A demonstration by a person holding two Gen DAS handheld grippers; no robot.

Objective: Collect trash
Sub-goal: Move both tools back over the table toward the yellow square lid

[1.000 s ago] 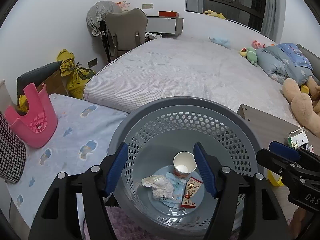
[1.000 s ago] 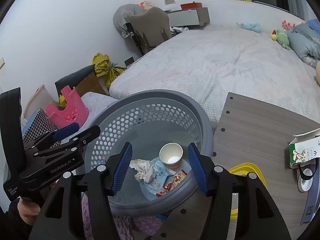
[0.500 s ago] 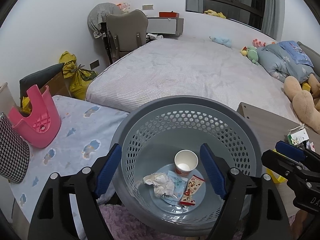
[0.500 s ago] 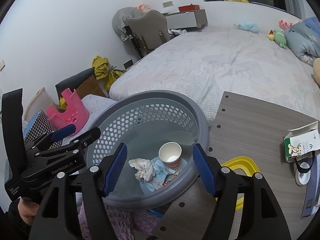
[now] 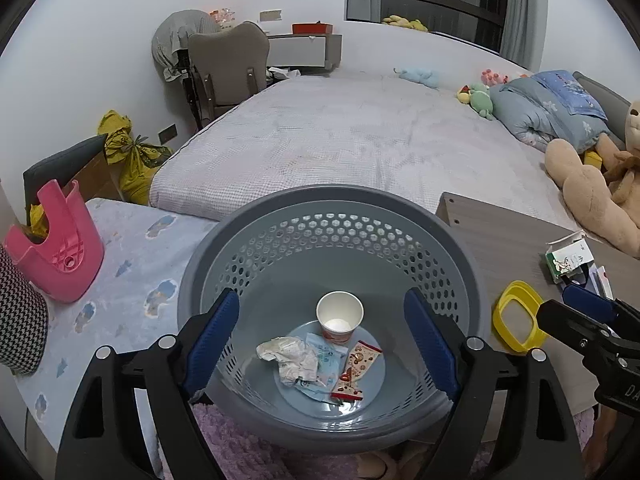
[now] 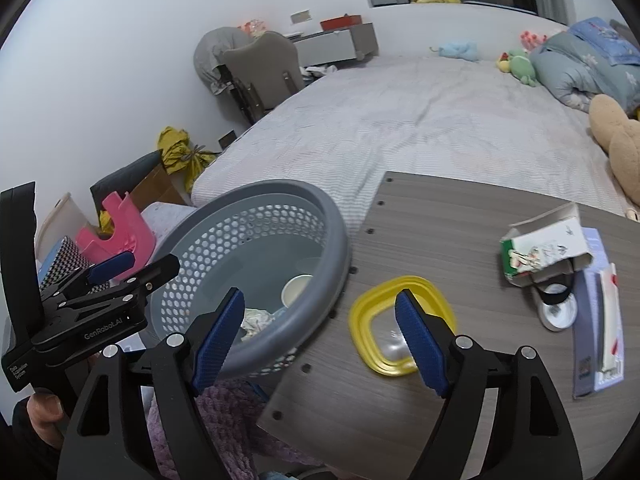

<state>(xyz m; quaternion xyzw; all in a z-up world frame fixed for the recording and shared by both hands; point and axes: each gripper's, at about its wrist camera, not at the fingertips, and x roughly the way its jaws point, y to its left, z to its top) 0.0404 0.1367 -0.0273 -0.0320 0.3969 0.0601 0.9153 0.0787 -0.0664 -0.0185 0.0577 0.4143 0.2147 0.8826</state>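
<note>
A grey perforated basket point(image 5: 336, 208) holds a paper cup point(image 5: 339, 314), crumpled paper point(image 5: 288, 356), a blue wrapper point(image 5: 326, 360) and a red snack wrapper point(image 5: 354, 368). My left gripper point(image 5: 320, 340) is open and empty above the basket. My right gripper point(image 6: 320, 336) is open and empty, between the basket point(image 6: 256, 200) and a yellow-rimmed lid point(image 6: 400, 322) on the wooden table point(image 6: 460, 216). An opened green-and-white carton point(image 6: 544, 250) lies on the table at the right. The cup also shows in the right wrist view point(image 6: 296, 290).
A bed point(image 5: 340, 136) lies behind the basket and table. A pink stool point(image 5: 56, 256) sits on a blue mattress point(image 5: 132, 264) at the left. Booklets point(image 6: 600, 320) and a tape roll point(image 6: 556, 310) lie at the table's right. Purple fluffy fabric point(image 6: 224, 412) is below the basket.
Both grippers have pulled back from the basket. The right gripper has swung right, so the yellow lid and the carton now sit nearer its centre.
</note>
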